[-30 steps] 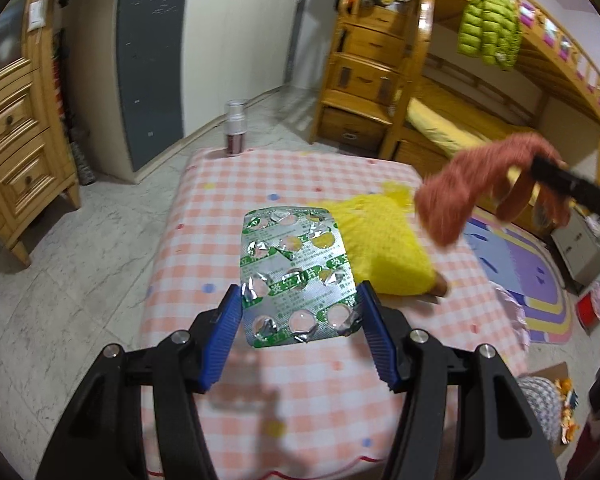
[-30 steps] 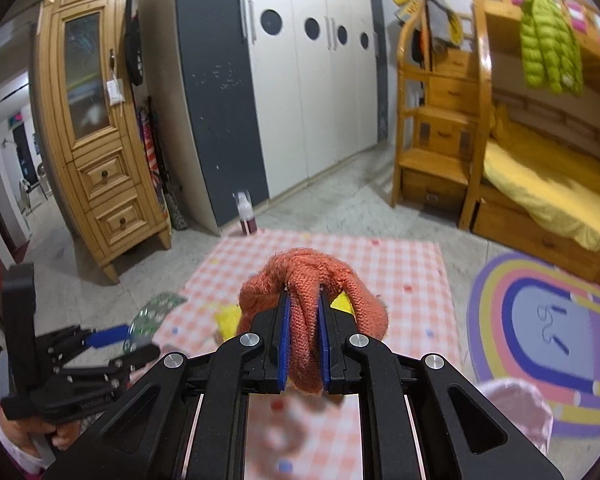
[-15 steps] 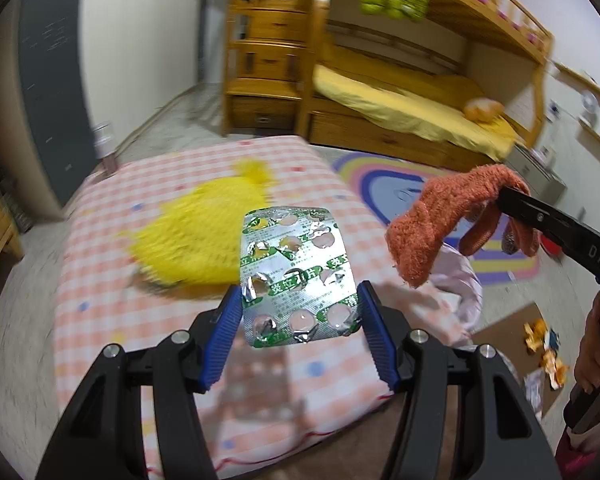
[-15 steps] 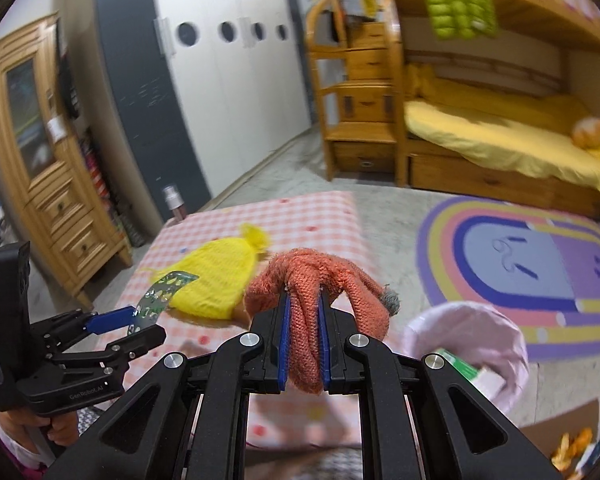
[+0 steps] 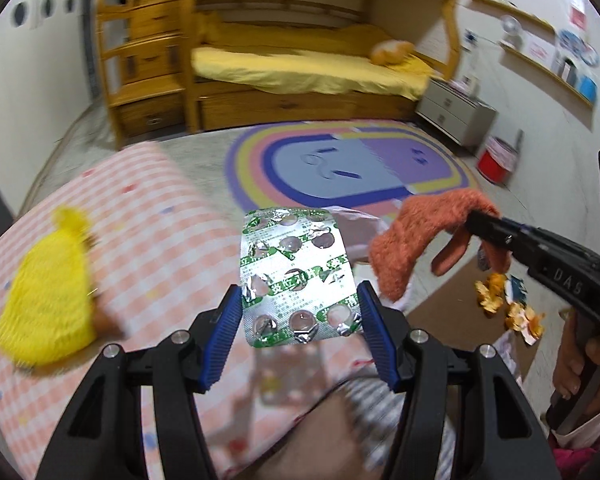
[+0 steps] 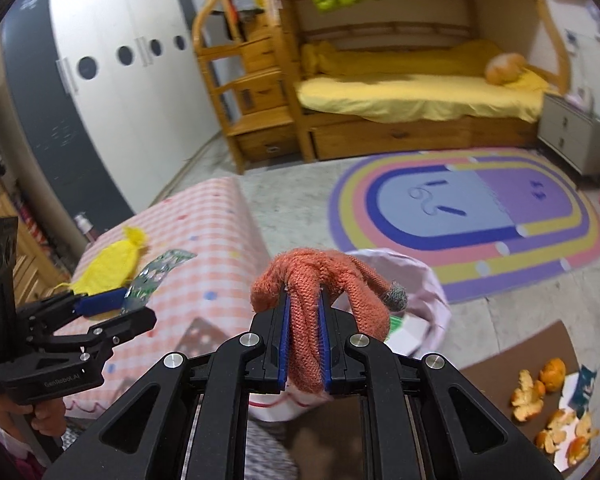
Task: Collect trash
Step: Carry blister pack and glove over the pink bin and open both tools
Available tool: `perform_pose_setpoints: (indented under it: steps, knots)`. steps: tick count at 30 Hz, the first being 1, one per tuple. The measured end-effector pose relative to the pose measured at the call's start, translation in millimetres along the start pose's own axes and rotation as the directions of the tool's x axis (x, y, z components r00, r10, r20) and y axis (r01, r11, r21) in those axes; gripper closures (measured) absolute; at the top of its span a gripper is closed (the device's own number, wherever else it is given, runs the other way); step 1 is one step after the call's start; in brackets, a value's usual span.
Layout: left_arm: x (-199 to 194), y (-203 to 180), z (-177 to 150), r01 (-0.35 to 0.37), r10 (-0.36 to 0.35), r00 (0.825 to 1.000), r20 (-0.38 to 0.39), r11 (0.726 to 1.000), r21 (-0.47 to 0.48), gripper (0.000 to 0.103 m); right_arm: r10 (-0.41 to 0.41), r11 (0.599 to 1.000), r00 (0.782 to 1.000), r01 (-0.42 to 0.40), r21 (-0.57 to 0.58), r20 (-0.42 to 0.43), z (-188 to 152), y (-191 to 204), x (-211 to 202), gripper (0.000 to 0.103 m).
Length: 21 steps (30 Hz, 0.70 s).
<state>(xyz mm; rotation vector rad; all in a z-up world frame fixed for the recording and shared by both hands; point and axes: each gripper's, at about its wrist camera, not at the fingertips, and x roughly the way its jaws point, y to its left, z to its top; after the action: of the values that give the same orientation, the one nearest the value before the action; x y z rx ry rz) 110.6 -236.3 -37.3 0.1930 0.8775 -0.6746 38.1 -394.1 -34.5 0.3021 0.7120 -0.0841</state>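
My left gripper point(image 5: 298, 312) is shut on a silver and green blister pack point(image 5: 294, 278) and holds it in the air past the table's right edge. It also shows in the right wrist view point(image 6: 156, 276). My right gripper point(image 6: 304, 320) is shut on an orange knitted sock point(image 6: 324, 280), which hangs over a pink-lined trash bin point(image 6: 432, 292). The sock also shows in the left wrist view point(image 5: 416, 232). A yellow knitted hat point(image 5: 48, 292) lies on the pink checked tablecloth point(image 5: 156, 216).
Orange peels point(image 6: 548, 392) and scraps lie on brown cardboard point(image 6: 492, 384) on the floor at right. A rainbow rug point(image 6: 460, 208), a bunk bed point(image 6: 412, 88), a grey nightstand point(image 6: 572, 136) and a red bin point(image 5: 496, 160) stand beyond.
Both grippers swung right, away from the table, each keeping its hold. The sock now hangs over the pink bin. The yellow hat has slid to the left of the left wrist view.
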Motion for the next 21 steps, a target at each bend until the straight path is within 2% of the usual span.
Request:
perform_pose_setpoints:
  steps: [6, 14, 15, 16, 17, 18, 19, 21]
  knots:
    - [37, -32, 26, 0.061, -0.060, 0.998, -0.017, 0.996, 0.071, 0.046, -0.028, 0.999, 0.999, 0.030, 0.045, -0.037, 1, -36, 17, 0.091]
    - [89, -41, 52, 0.137, -0.134, 0.989, -0.059, 0.990, 0.043, 0.045, -0.069, 0.995, 0.993, 0.076, 0.072, -0.100, 5, -66, 57, 0.088]
    - [90, -40, 54, 0.135, -0.132, 0.990, -0.056, 0.990, 0.041, 0.044, -0.069, 0.994, 0.992, 0.077, 0.076, -0.110, 6, -69, 65, 0.087]
    - [92, -40, 57, 0.127, -0.125, 0.991, -0.051, 0.991, 0.038, 0.032, -0.069, 0.994, 0.990, 0.079, 0.079, -0.122, 6, -71, 72, 0.085]
    - [93, -38, 59, 0.116, -0.115, 0.992, -0.044, 0.993, 0.033, 0.025, -0.068, 0.993, 0.989, 0.079, 0.082, -0.132, 6, -73, 77, 0.083]
    - [92, -35, 60, 0.106, -0.105, 0.994, -0.029, 0.994, 0.022, 0.019, -0.067, 0.993, 0.987, 0.080, 0.090, -0.146, 6, -76, 84, 0.075]
    - [90, -32, 62, 0.104, -0.104, 0.994, -0.020, 0.995, 0.009, 0.019, -0.066, 0.992, 0.986, 0.082, 0.096, -0.154, 5, -78, 89, 0.067]
    - [86, -23, 61, 0.086, -0.086, 0.996, -0.014, 0.996, -0.014, 0.019, -0.074, 0.991, 0.984, 0.091, 0.100, -0.161, 4, -78, 92, 0.060]
